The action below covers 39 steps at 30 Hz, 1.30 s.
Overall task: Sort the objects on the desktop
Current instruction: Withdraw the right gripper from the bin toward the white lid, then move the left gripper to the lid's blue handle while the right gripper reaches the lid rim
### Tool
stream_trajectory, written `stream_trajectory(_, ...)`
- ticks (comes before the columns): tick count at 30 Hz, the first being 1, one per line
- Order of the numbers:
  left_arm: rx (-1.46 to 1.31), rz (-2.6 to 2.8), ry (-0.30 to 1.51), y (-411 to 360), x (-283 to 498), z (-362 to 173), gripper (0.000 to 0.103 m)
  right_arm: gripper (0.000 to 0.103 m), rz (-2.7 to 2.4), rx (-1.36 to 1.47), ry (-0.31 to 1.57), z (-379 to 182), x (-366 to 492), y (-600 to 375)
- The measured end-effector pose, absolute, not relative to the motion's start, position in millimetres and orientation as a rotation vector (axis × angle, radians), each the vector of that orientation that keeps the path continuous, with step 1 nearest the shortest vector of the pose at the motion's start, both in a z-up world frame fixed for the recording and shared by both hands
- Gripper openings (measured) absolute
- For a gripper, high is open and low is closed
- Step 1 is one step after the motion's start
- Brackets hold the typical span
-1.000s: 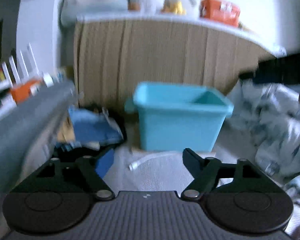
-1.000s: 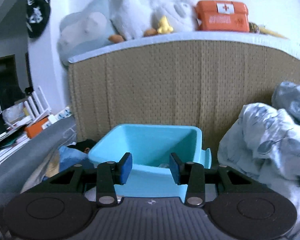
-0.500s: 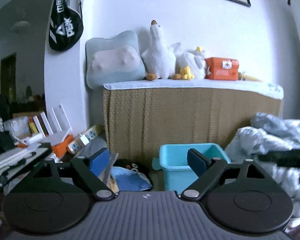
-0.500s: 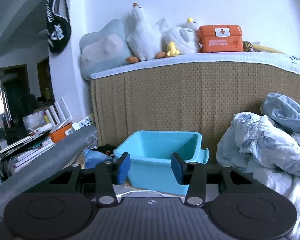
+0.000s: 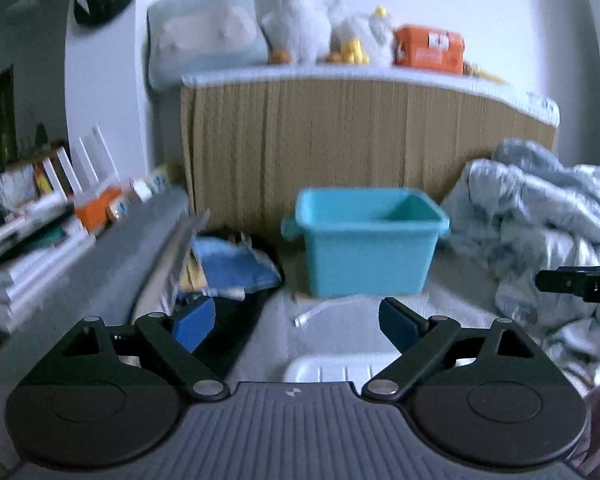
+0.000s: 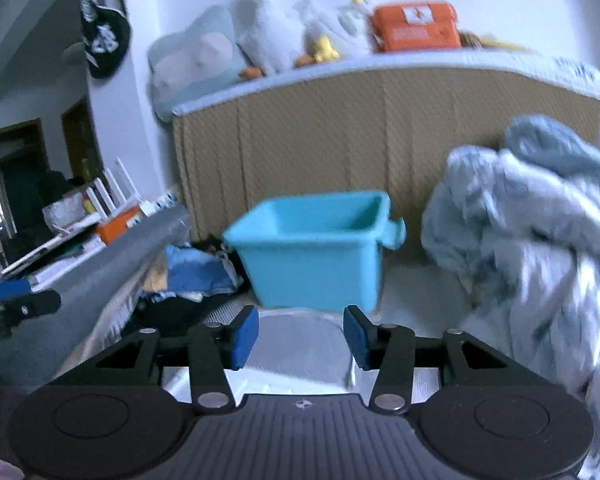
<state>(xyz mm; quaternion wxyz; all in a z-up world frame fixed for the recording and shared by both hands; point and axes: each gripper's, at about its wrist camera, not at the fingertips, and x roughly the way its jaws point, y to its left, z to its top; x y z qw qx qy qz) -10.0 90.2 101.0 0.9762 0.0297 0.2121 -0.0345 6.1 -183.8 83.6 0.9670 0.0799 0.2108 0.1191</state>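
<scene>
Two grippers, both empty: the left gripper (image 5: 294,318) has just spread its jaws wide; the right gripper (image 6: 300,338), jaws just eased apart, stands narrower. Ahead sits the bin (image 5: 366,244), turquoise plastic, open-topped, with side handles, against the woven headboard (image 5: 340,140).

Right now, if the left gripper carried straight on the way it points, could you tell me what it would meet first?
Probably the white tray lying low between its open fingers; beyond that, the teal bin. Depth is unclear.

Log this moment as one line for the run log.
left gripper: open, empty | right gripper: open, empty | teal plastic bin: ahead of both
</scene>
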Motion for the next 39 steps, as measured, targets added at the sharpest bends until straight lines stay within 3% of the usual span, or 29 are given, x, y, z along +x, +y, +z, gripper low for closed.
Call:
stream_trajectory(14, 0.045, -0.069, 0.554, 83.7, 19.4, 50.1, 0.092, 0.051, 0.23, 0.212, 0.564, 8.6, 16.2, -182.5)
stream_trajectory(39, -0.108, -0.096, 0.815, 93.8, 84.0, 4.5, 0.092, 0.051, 0.204, 0.264, 0.644, -39.5, 31.9, -188.3)
